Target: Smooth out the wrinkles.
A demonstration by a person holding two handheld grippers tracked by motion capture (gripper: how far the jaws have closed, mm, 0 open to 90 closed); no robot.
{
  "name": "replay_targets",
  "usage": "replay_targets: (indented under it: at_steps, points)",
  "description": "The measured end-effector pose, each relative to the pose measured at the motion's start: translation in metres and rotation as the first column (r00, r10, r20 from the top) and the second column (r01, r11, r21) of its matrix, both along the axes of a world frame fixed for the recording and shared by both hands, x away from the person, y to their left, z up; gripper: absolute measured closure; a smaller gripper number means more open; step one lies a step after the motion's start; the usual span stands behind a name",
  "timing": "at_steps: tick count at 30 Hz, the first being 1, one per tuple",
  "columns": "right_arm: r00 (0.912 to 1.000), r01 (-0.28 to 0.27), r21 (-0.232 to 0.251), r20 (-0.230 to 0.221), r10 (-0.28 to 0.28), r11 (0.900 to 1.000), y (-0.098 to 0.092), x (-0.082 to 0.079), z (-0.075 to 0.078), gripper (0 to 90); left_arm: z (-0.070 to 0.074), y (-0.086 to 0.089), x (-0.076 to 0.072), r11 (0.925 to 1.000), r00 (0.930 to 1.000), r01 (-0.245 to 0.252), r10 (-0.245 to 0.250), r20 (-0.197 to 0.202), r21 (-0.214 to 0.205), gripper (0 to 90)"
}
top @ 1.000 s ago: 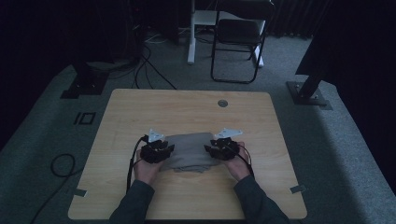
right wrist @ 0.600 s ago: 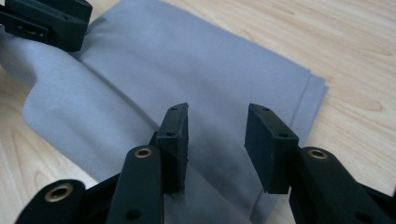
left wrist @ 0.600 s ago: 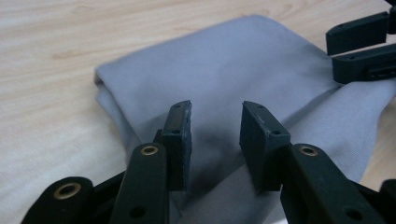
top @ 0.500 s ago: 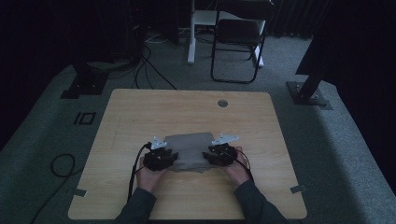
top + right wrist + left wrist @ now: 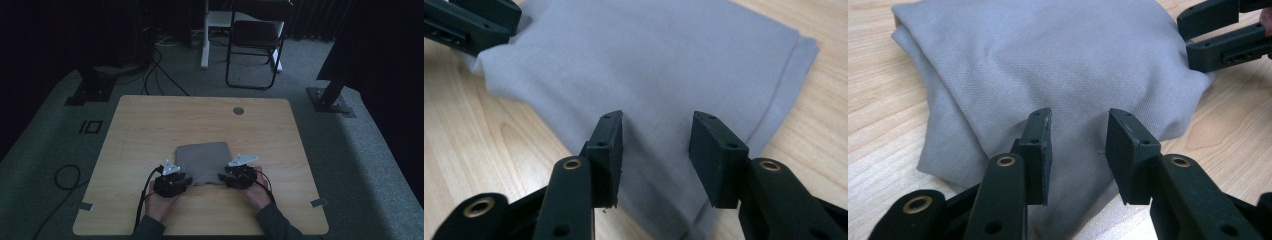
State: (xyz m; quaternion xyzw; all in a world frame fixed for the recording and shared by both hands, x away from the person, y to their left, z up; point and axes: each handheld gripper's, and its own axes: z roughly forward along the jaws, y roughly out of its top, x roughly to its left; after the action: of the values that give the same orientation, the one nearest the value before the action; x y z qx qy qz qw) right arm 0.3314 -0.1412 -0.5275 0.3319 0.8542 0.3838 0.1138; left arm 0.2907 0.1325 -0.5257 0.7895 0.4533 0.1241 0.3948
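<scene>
My left tongs (image 5: 1075, 150) apart, just opened wider, over folded grey cloth (image 5: 202, 161) | my right tongs (image 5: 656, 155) apart, just opened wider, cloth between | cloth flat on tabletop (image 5: 150, 125)

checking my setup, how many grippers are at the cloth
2. The left gripper is at the near left corner of the cloth, the right gripper at its near right corner.
</scene>
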Motion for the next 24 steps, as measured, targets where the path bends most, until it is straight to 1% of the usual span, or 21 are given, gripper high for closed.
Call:
replay_targets:
  at_steps: [2,4,6,8,9,10,11,13,15,17,20,21,22,24]
  points:
    - [1.0,0.004,0.008,0.005,-0.004,1.0,-0.001,-0.001,0.001,55.8,0.006,0.0,0.0,0.9998,0.9997,-0.011,0.011,0.021,-0.014,62.6]
    - [0.9999,0.013,0.021,0.01,-0.013,0.9997,-0.002,0.0,0.003,55.3,0.013,-0.002,0.001,0.9996,0.9989,-0.007,0.008,0.046,-0.026,62.4]
    - [0.9997,0.016,0.032,0.019,-0.016,0.9994,0.0,0.002,0.006,53.6,0.018,-0.008,0.003,0.9997,0.9982,0.005,-0.003,0.06,-0.025,61.1]
    - [0.9997,0.016,0.042,0.019,-0.016,0.999,0.004,0.005,0.009,51.8,0.017,-0.015,0.006,0.9998,0.998,0.013,-0.012,0.062,-0.014,59.9]
    - [0.9997,0.016,0.042,0.019,-0.016,0.999,0.004,0.005,0.009,51.8,0.017,-0.015,0.006,0.9998,0.998,0.013,-0.012,0.062,-0.014,59.6]
    - [0.9997,0.015,0.043,0.02,-0.016,0.9989,0.006,0.005,0.009,50.9,0.011,-0.024,0.008,0.9997,0.9984,0.025,-0.026,0.051,0.003,59.6]
    - [0.9997,0.012,0.036,0.02,-0.012,0.9993,0.011,0.006,0.007,49.3,0.008,-0.027,0.008,0.9996,0.9987,0.027,-0.027,0.044,0.006,59.6]
    - [0.9999,0.01,0.02,0.011,-0.01,0.9998,0.014,0.006,0.003,48.3,0.002,-0.03,0.006,0.9994,0.999,0.021,-0.022,0.038,0.027,58.6]
    - [0.9999,0.012,0.007,0.006,-0.012,0.9999,0.014,0.005,-0.001,48.1,-0.003,-0.03,0.005,0.9992,0.9992,0.012,-0.013,0.039,0.038,58.0]
    - [0.9999,0.016,0.005,0.003,-0.016,0.9999,0.013,0.004,-0.004,47.9,-0.007,-0.029,0.004,0.9985,0.9991,0.005,-0.007,0.042,0.055,57.3]
    - [0.9998,0.02,-0.019,0.009,-0.02,0.9996,0.012,0.003,-0.007,46.6,-0.012,-0.028,0.003,0.9966,0.999,0.003,-0.007,0.045,0.082,55.9]
    - [0.9998,0.02,-0.019,0.009,-0.02,0.9996,0.012,0.003,-0.007,46.6,-0.012,-0.028,0.003,0.9966,0.999,0.003,-0.007,0.045,0.082,55.9]
    - [0.9998,0.018,-0.021,0.009,-0.018,0.9996,0.011,0.003,-0.008,46.3,-0.014,-0.027,0.002,0.9968,0.9986,0.003,-0.007,0.053,0.08,55.9]
    - [0.9996,0.026,-0.02,-0.006,-0.026,0.9995,0.008,0.002,-0.012,45.6,-0.015,-0.026,0.002,0.9963,0.9981,-0.006,0.001,0.061,0.086,55.7]
